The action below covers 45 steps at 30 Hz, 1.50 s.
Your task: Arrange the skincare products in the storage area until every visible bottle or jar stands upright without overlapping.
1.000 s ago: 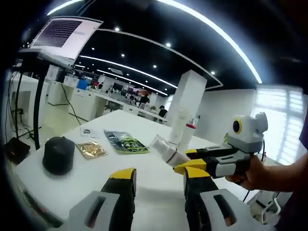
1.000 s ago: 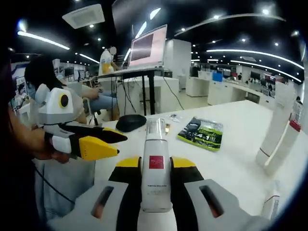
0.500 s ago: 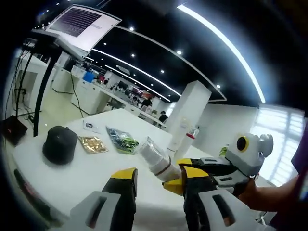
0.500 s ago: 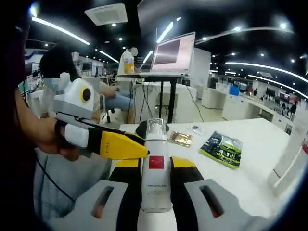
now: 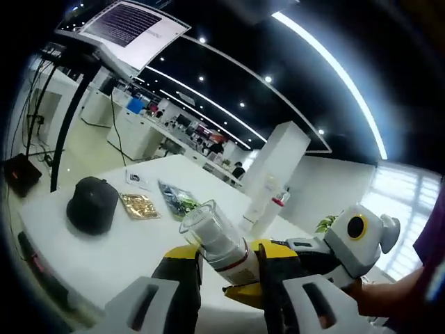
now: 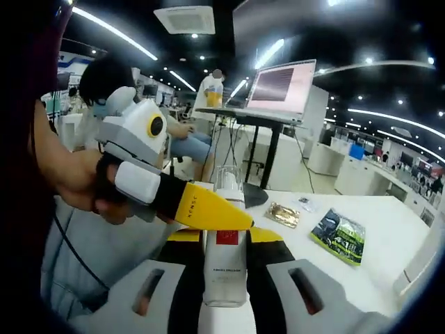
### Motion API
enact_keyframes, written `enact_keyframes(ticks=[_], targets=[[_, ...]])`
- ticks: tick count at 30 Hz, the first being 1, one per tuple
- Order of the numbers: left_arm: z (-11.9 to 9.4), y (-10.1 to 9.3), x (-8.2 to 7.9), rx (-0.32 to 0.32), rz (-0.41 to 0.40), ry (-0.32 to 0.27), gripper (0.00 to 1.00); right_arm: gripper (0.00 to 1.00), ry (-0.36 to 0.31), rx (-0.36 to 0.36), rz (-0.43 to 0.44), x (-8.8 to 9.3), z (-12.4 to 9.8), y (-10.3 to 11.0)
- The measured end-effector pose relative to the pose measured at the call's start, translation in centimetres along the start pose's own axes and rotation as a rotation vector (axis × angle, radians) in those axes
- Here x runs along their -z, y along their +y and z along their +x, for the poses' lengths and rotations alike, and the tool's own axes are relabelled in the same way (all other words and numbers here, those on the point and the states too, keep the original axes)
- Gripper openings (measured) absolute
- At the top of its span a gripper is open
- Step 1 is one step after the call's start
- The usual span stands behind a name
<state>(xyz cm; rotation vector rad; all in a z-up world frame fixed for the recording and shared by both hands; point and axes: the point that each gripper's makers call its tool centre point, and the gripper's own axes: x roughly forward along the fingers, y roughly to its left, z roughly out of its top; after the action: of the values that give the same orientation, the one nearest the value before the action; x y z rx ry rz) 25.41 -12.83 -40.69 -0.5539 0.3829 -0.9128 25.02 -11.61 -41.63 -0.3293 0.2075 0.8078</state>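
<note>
The right claw (image 6: 225, 268) is clamped on one white bottle (image 6: 225, 264), held up above the white desk (image 6: 379, 268). The left claw (image 5: 224, 275) has its jaws on either side of that bottle's upper part, close to it; whether they touch it I cannot tell. Behind, two tall white tubes (image 5: 260, 204) stand side by side on the desk. Also there: one black cap (image 5: 91, 204), one gold packet (image 5: 140, 206), one green packet (image 5: 179, 199), and one small white packet (image 5: 135, 179).

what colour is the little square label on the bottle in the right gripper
Red, on a white bottle with a clear cap. It shows best in the right gripper view, between the right hand-held gripper jaws.
</note>
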Motion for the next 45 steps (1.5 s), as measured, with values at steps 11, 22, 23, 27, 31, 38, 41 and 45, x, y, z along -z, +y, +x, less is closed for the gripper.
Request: enact_keyframes(ticks=[11,22,23,27,31,38,41,45], targets=[[0.5,-2.0,-0.5,0.074,0.208,0.02,0.22,0.2,-0.015,0.018,0.049,-0.1,-0.2,-0.4],[1.7,-3.7,0.1,0.177,0.398,0.094,0.21,0.2,-0.024,0.037,0.134,0.3,-1.7,-1.1],[1.8,-3.8,0.2,0.188,0.399,0.1,0.21,0.2,-0.023,0.039,0.138,0.3,-1.9,-1.2],[2.1,-4.9,0.9,0.287,0.482,0.148,0.21,0.21,-0.008,0.04,0.144,0.7,-2.8,-1.3],[2.2,-6.0,1.6,0.398,0.547,0.205,0.21,0.22,-0.005,0.026,0.16,1.1,-3.7,-1.2],[1.6,-7.1,2.2,0.571,0.562,0.285,0.21,0.22,-0.002,-0.037,0.162,1.3,-4.7,-0.4],[1.0,-7.2,2.8,0.641,0.628,0.328,0.21,0.22,0.01,-0.095,0.145,1.6,-4.8,0.5],[0.4,-7.3,3.4,0.692,0.644,0.387,0.21,0.22,0.031,-0.158,0.128,1.7,-4.9,1.4]])
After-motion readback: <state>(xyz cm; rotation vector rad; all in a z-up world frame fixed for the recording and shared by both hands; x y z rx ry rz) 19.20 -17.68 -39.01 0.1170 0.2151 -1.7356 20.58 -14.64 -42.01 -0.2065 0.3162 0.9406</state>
